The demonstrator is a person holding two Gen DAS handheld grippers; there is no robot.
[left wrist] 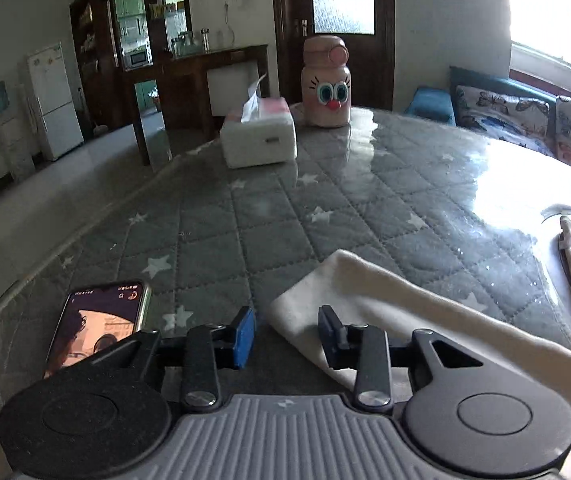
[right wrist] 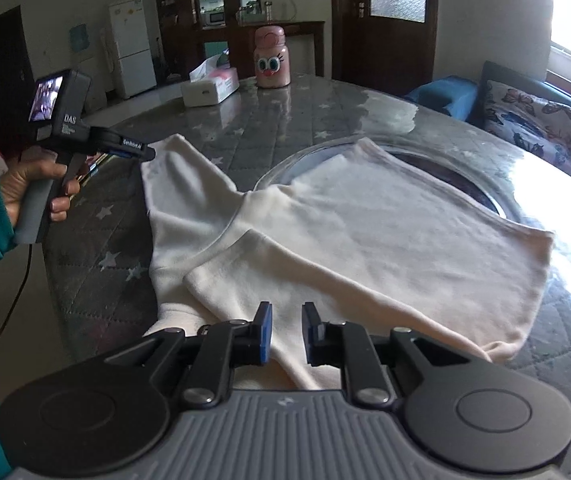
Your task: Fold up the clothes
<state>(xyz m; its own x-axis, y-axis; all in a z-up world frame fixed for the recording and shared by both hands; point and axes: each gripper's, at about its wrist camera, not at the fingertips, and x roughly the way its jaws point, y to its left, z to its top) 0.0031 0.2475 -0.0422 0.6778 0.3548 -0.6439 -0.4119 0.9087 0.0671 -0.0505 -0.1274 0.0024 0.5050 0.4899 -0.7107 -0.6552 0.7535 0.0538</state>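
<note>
A cream sweater (right wrist: 365, 232) lies flat on the grey star-quilted table (right wrist: 245, 128). Its body covers part of a round glass turntable (right wrist: 461, 176). One sleeve (right wrist: 269, 264) is folded across the front, and the other sleeve (right wrist: 181, 184) points to the far left. My right gripper (right wrist: 287, 332) hovers over the near edge of the sweater, its blue pads a narrow gap apart with nothing between them. My left gripper (left wrist: 287, 336) stands open at the cuff end of a sleeve (left wrist: 349, 284), with cloth under its right finger. A hand (right wrist: 29, 184) in a teal cuff holds the left gripper (right wrist: 145, 154) by that cuff.
A phone (left wrist: 97, 328) with a lit screen lies at the table's near left corner. A white tissue box (left wrist: 259, 136) and a pink cartoon-eyed bottle (left wrist: 327, 84) stand at the far side. A sofa with butterfly cushions (left wrist: 525, 120) is on the right.
</note>
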